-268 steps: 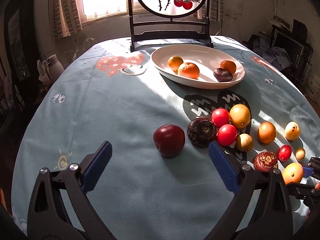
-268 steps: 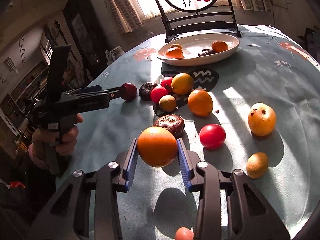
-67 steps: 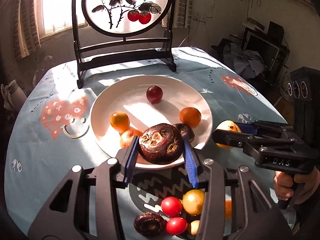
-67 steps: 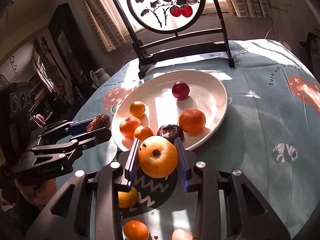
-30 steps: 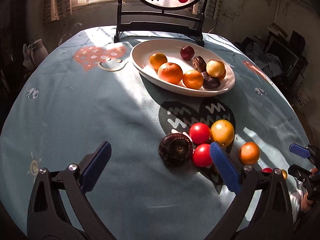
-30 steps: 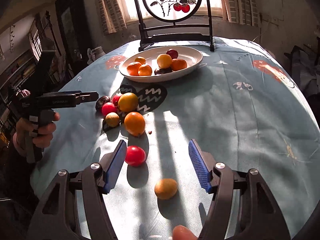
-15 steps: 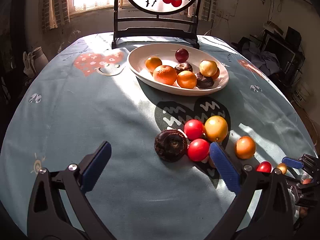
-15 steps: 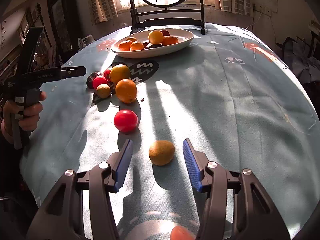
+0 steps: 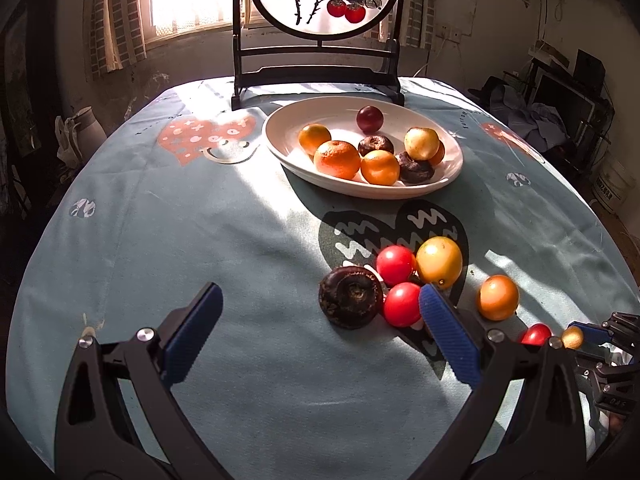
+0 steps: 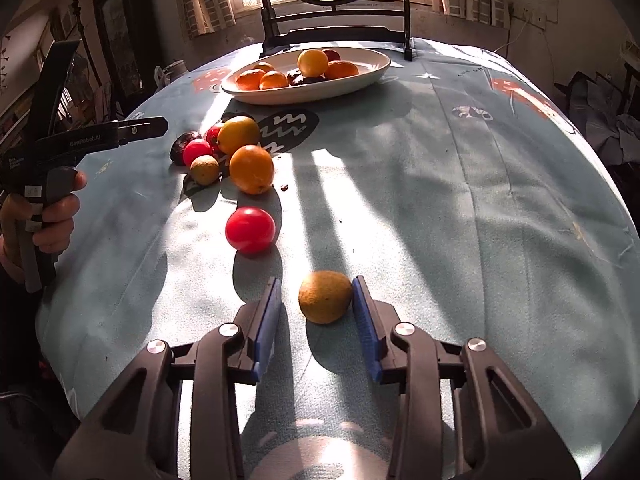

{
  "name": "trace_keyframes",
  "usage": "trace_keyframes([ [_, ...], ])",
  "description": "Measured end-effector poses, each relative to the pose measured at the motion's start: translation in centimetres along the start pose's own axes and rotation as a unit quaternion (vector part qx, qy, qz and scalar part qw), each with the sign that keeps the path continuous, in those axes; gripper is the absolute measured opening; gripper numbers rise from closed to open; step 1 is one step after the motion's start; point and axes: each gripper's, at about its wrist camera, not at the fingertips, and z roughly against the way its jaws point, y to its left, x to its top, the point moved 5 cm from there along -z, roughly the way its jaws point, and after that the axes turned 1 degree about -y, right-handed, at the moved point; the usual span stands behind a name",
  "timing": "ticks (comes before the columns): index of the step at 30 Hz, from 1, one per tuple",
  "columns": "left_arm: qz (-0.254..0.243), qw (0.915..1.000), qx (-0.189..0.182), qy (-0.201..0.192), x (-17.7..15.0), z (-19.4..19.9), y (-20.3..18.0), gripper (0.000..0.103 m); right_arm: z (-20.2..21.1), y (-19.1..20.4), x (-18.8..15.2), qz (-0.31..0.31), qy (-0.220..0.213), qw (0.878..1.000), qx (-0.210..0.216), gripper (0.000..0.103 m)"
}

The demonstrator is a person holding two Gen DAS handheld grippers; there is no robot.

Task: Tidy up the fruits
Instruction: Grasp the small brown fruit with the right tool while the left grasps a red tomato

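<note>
A small brownish-yellow fruit (image 10: pixel 325 297) lies on the blue tablecloth between the blue pads of my right gripper (image 10: pixel 316 283). The jaws are closing; the right pad touches the fruit, while a gap remains at the left pad. My left gripper (image 9: pixel 319 295) stands wide open and empty just before a dark wrinkled fruit (image 9: pixel 351 302). Around that fruit lie two red tomatoes (image 9: pixel 395 265), a yellow fruit (image 9: pixel 439 262) and an orange (image 9: pixel 498 297). A white oval plate (image 9: pixel 276 148) farther back holds several fruits.
A round painted screen on a dark stand (image 9: pixel 318 80) rises behind the plate. One more red tomato (image 10: pixel 250 229) lies ahead-left of my right gripper. The person's hand (image 10: pixel 52 216) holds the left gripper at the table's left edge.
The right gripper's jaws have narrowed around the small brownish fruit and sunk toward it. The left gripper has kept nearly still, wide open.
</note>
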Motion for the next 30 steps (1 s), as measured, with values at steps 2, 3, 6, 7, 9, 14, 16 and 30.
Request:
trace_keyframes([
  [2,-0.001,1.0,0.0,-0.002,0.0,0.1,0.0,0.1,0.1,-0.1,0.0,-0.002,-0.004,1.0,-0.001,0.028],
  [3,0.0,1.0,-0.002,-0.003,0.0,0.1,0.0,0.1,0.1,-0.2,0.0,-0.005,-0.005,1.0,0.001,0.028],
  [6,-0.005,1.0,0.0,-0.003,-0.1,0.2,-0.2,0.1,0.3,-0.2,0.1,-0.008,-0.01,1.0,0.009,0.027],
  [7,-0.008,1.0,0.001,-0.005,-0.1,0.2,-0.3,0.1,0.4,-0.3,0.1,-0.01,-0.013,1.0,0.01,0.027],
  [9,-0.014,0.9999,-0.003,-0.009,-0.2,0.5,-0.7,0.1,0.6,-0.4,0.2,-0.013,-0.02,1.0,0.01,0.027],
  [14,-0.068,0.988,-0.139,0.005,-1.5,1.9,-5.2,0.1,0.9,-0.8,0.3,-0.027,-0.029,0.999,0.013,0.027],
  [16,-0.104,0.9792,-0.174,0.008,-2.4,2.5,-7.6,0.1,1.0,-0.8,0.4,-0.027,-0.032,0.999,0.014,0.027],
  [30,-0.219,0.9505,-0.211,0.062,-5.5,0.9,-16.2,0.051,1.6,-0.8,0.5,-0.03,-0.051,0.998,0.026,0.027],
])
